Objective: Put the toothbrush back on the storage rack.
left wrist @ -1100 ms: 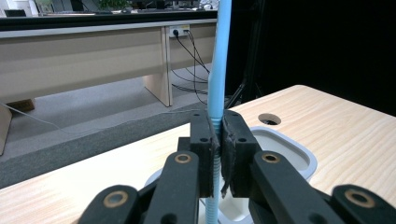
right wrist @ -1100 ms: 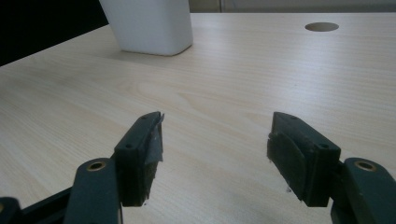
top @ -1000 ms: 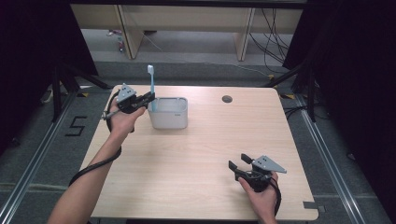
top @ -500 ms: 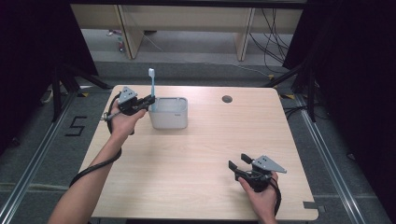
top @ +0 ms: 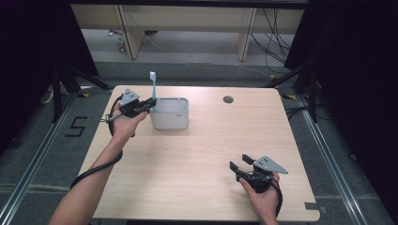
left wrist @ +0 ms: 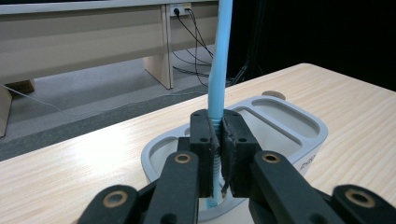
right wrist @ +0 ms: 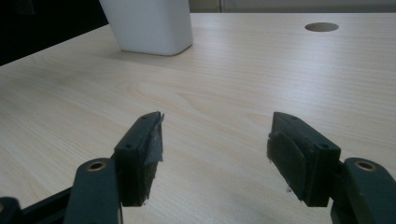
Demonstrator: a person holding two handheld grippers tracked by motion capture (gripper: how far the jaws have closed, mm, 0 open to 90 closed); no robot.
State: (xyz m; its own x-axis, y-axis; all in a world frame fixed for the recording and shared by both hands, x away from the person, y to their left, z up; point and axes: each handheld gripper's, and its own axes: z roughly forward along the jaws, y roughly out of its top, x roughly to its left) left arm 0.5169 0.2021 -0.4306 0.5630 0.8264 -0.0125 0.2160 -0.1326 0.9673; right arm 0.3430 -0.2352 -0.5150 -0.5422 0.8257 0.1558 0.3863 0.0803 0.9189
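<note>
Toothbrush (left wrist: pixel 219 60), light blue, is pinched between the jaws of the left gripper (left wrist: pixel 216 140), which press on its handle from both sides. The brush stands upright, with its lower end down inside the left compartment of the holder (left wrist: pixel 299 116). In the high view the left gripper (top: pixel 151 105) is at the left edge of the holder (top: pixel 171 119), near the far left part of the table (top: pixel 197 159), and the head of the toothbrush (top: pixel 152 77) rises above it.

The right gripper (right wrist: pixel 215 149) is spread wide and holds nothing. It rests low over the wood near the front right corner, well apart from the holder, as the high view shows (top: pixel 241 166).

What could go wrong, in my judgement: the grip is narrow, on a thin round handle, so the brush may turn or slip between the pads if the hand tilts. If the jaws let go while the lower end does not sit on the bottom, the brush could fall sideways against the rim or tip out. A sideways push from the hand could also slide the light holder on the smooth table, because nothing keeps it in place.

The brush is slim and straight, of pale blue plastic with a white head. The holder is a white-grey box with rounded corners and some open compartments on top; how many, I cannot tell surely.
</note>
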